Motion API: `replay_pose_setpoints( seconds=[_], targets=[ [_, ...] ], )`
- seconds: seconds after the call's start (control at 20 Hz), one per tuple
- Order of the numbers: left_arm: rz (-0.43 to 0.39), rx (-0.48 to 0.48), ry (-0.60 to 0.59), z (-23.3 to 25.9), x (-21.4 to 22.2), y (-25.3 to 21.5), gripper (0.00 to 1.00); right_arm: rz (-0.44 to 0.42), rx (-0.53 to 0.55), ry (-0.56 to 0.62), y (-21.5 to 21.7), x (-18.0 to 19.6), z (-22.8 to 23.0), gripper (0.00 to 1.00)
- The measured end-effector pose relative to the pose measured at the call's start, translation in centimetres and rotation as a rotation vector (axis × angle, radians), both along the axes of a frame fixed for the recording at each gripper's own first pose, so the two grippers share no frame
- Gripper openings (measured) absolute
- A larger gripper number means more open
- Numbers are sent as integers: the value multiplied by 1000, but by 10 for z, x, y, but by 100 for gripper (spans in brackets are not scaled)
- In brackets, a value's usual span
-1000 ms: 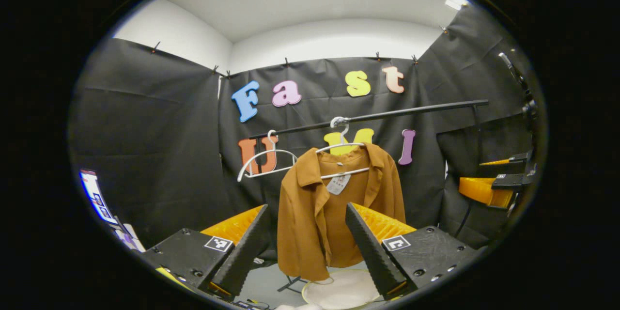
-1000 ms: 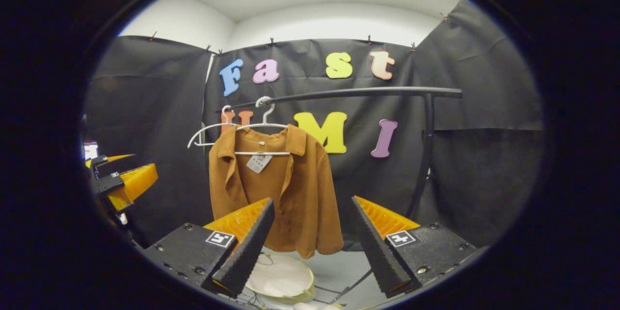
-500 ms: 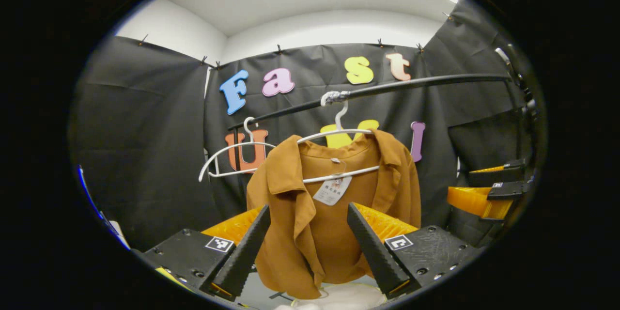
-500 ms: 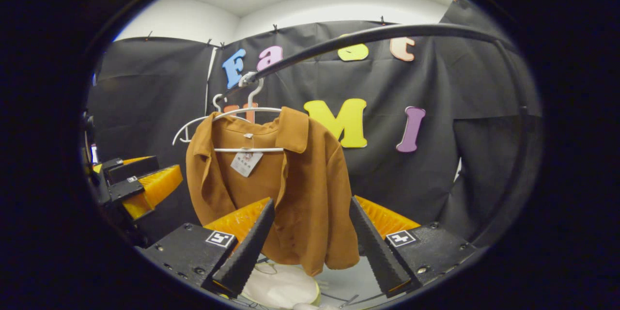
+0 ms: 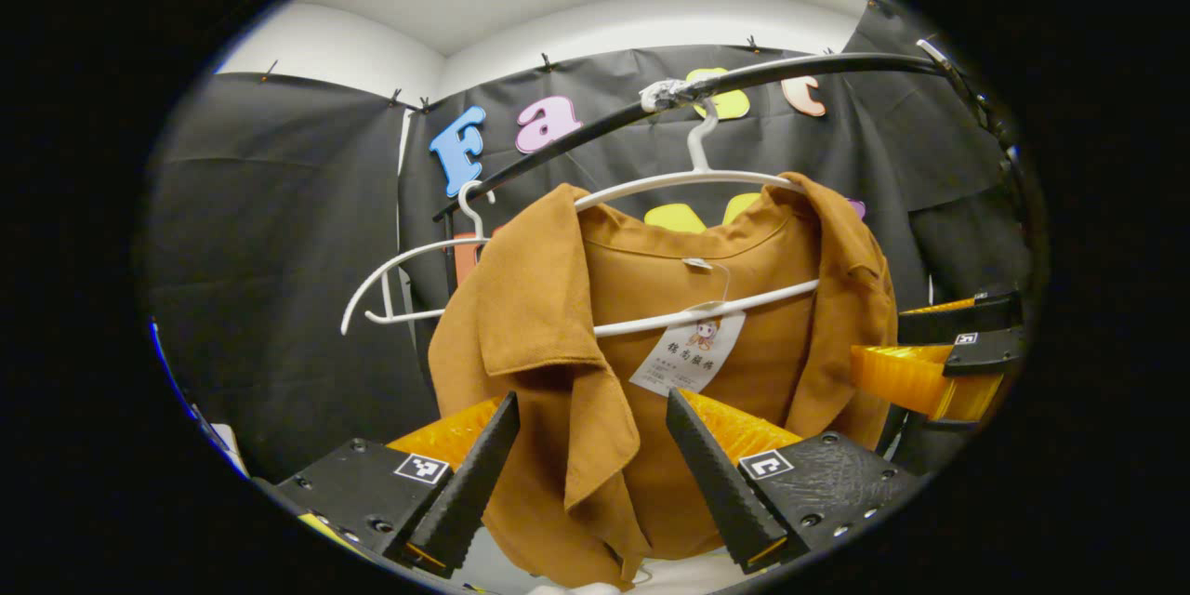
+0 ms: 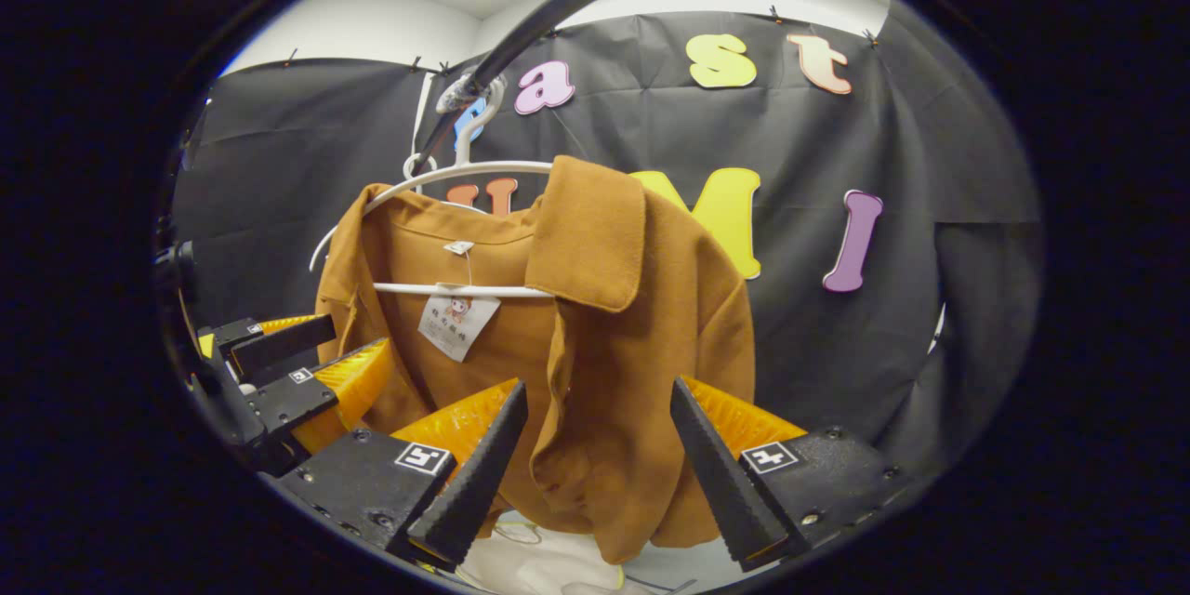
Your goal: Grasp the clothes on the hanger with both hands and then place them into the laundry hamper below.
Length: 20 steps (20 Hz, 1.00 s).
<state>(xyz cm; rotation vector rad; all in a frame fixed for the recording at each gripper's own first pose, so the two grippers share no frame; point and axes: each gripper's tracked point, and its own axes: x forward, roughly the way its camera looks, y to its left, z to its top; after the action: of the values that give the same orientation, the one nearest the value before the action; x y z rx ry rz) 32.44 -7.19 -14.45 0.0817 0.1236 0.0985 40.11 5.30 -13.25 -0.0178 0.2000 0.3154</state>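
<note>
Brown jacket hangs on a white hanger hooked over the black rail, with a paper tag at the collar. Left gripper is spread wide, its fingers either side of the jacket's front panel, gripping nothing. Right gripper is likewise released, flanking the opposite front edge. A second, bare white hanger hangs behind. Pale hamper rim lies below the hem.

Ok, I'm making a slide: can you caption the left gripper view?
Open left tongs close in on a brown shirt hanging on a white hanger, right tongs alongside.
</note>
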Motion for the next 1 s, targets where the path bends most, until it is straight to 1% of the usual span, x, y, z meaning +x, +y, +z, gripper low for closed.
replay_pose_setpoints(
  seconds=[0.2,0.3,0.35,0.45,0.5,0.55,0.6,0.7,0.75,0.8,0.85,0.95,1.0],
  targets=[
    [59,10,-7,-6,20,8,98,-13,-15,-14,17,33,-5,99],
    [74,2,-7,-9,27,8,98,0,5,2,24,43,-11,99],
    [80,4,-8,-8,31,11,98,6,15,6,24,47,-12,93],
    [85,9,-5,-10,32,13,98,28,14,1,17,53,-13,78],
    [83,8,-6,-9,33,13,96,55,20,-5,15,55,-12,74],
    [84,9,-9,-9,34,15,96,83,29,-5,14,57,-13,66],
    [85,7,-8,-10,33,16,90,111,45,4,10,58,-12,60],
    [88,-1,-6,-10,33,21,77,140,86,36,0,67,-15,41],
    [86,-11,5,-12,33,24,70,152,112,58,-4,69,-16,29],
    [87,-23,16,-15,33,27,63,167,143,80,-6,71,-16,26],
    [88,-38,25,-15,31,31,57,187,180,104,-7,71,-17,20],
    [81,-71,38,-17,29,36,43,257,258,146,-8,68,-14,9],
    [88,-77,37,-18,28,41,37,278,279,155,-12,70,-12,7]
  ],
)
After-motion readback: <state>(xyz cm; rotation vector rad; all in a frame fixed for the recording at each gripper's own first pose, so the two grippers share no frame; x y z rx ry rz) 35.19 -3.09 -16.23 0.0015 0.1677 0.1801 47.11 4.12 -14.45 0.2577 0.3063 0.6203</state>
